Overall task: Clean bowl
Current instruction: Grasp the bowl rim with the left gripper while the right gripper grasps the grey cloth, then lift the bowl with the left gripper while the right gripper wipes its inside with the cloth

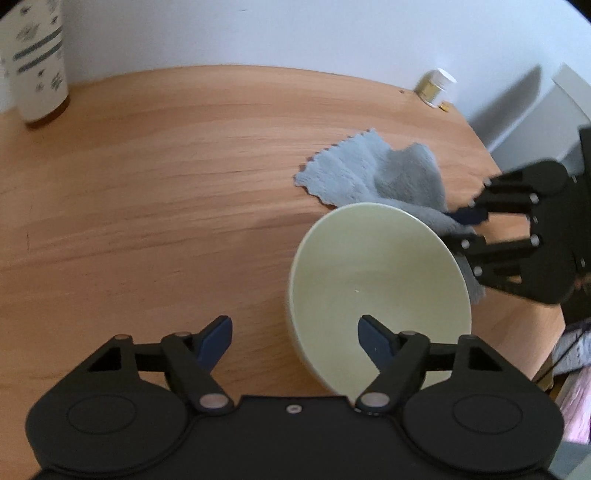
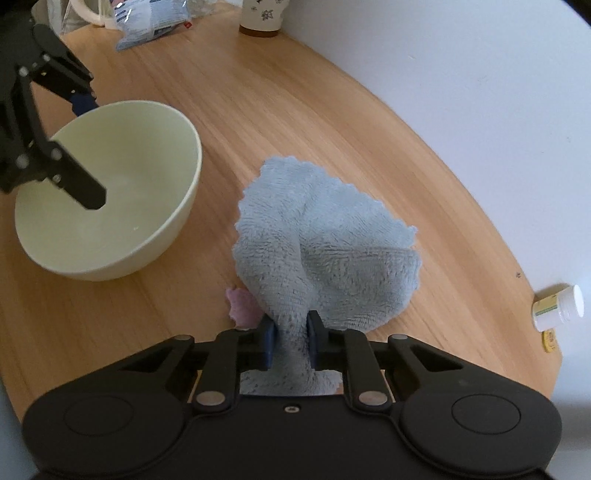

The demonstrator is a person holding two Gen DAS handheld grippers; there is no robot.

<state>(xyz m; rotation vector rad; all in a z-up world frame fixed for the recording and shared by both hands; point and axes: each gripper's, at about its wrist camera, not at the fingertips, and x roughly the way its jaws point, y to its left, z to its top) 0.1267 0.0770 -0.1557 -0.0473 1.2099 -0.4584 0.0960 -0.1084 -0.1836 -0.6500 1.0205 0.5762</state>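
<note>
Bowl (image 1: 376, 280) on wooden table (image 1: 147, 184), white wall (image 1: 295, 33) behind

One bowl (image 2: 110, 192) is sitting on the worktop (image 2: 295, 110), and one blue cloth (image 2: 325, 251) is lying beside it, with one small pink scrap (image 2: 242, 304) showing at the cloth's near edge. Two grippers are showing: the left gripper (image 1: 295, 334) and the right gripper (image 2: 290, 341), each carrying two fingers. One white-capped bottle (image 2: 557, 308) is lying near the worktop's edge, with one small yellow item (image 2: 549, 338) beside it. One patterned cup (image 2: 262, 16) is standing at the far side, one plastic packet (image 2: 151, 22) is lying near it, and one pale mug handle (image 2: 86, 14) is peeking in at the top edge.
</note>
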